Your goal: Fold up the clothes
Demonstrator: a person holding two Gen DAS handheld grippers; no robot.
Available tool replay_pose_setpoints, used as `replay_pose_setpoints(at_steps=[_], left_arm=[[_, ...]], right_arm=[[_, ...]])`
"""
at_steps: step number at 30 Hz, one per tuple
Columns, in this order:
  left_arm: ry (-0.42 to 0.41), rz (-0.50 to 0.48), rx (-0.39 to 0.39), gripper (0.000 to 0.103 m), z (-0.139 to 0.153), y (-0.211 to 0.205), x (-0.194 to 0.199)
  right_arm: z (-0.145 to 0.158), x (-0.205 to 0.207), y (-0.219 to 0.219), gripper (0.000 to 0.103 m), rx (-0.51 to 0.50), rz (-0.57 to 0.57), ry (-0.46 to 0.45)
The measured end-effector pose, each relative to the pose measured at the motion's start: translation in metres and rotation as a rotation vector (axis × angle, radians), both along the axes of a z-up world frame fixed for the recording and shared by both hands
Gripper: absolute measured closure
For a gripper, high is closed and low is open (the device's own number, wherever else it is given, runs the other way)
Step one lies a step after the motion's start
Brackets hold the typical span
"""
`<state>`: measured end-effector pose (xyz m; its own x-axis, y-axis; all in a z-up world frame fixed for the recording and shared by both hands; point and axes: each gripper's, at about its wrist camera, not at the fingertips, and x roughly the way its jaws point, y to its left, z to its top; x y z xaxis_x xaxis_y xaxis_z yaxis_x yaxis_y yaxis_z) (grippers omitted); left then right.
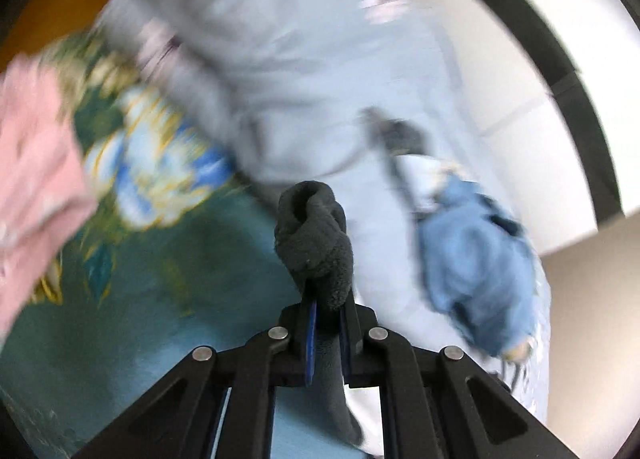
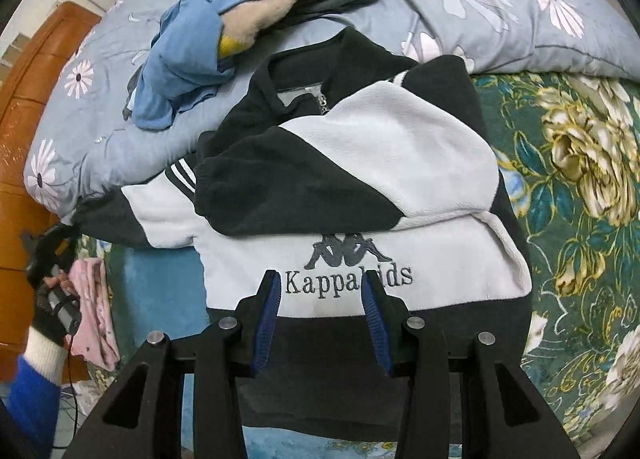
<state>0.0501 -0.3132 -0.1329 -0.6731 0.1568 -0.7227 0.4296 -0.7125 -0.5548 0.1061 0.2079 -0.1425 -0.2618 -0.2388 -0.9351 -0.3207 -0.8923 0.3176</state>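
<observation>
The left gripper [image 1: 324, 319] is pinched tight on a dark grey fleece cuff [image 1: 316, 243], which bunches up toward 12 o'clock. The right gripper [image 2: 322, 291] hangs with its 2 fingers spread apart over the black-and-white Kappa Kids fleece jacket [image 2: 360, 179]. The jacket lies half folded on the green flowered bedspread [image 2: 580, 179], with a blue garment [image 2: 180, 71] at its 10 o'clock.

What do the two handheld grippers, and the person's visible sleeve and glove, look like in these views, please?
Both the left gripper and right gripper have matte black linkage arms joined by round silver pins, with ribbed blue pads lining the black fingers. In the right wrist view, the person's left hand wears a dark fingerless glove with a cream knitted cuff and a bright blue sleeve.
</observation>
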Motion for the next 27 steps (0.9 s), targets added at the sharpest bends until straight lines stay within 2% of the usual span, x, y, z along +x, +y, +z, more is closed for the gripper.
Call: replay_pose_setpoints(at_steps=[3, 8, 11, 13, 17, 20, 22, 27], left_arm=[[0.080, -0.090, -0.050, 0.093, 0.045, 0.041, -0.006], [0.164, -0.252, -0.122, 0.093, 0.105, 0.130, -0.024], [0.199, -0.355, -0.159, 0.093, 0.127, 0.201, -0.033], [0.212, -0.415, -0.174, 0.094, 0.131, 0.245, -0.037], [0.174, -0.547, -0.164, 0.093, 0.117, 0.344, -0.043], [0.113, -0.650, -0.160, 0.093, 0.088, 0.407, -0.042], [0.050, -0.723, -0.191, 0.093, 0.061, 0.446, -0.042], [-0.111, -0.824, -0.203, 0.093, 0.001, 0.499, -0.022]], right_arm=[[0.001, 0.011, 0.011, 0.060, -0.024, -0.004, 0.011], [0.005, 0.029, 0.042, 0.060, -0.052, -0.025, 0.029], [0.008, 0.043, 0.072, 0.060, -0.062, -0.057, 0.039], [0.011, 0.053, 0.095, 0.060, -0.065, -0.082, 0.043], [0.009, 0.073, 0.136, 0.060, -0.069, -0.136, 0.036], [0.006, 0.090, 0.161, 0.060, -0.074, -0.176, 0.027], [0.002, 0.101, 0.174, 0.060, -0.076, -0.197, 0.017], [-0.011, 0.125, 0.196, 0.060, -0.083, -0.239, -0.022]])
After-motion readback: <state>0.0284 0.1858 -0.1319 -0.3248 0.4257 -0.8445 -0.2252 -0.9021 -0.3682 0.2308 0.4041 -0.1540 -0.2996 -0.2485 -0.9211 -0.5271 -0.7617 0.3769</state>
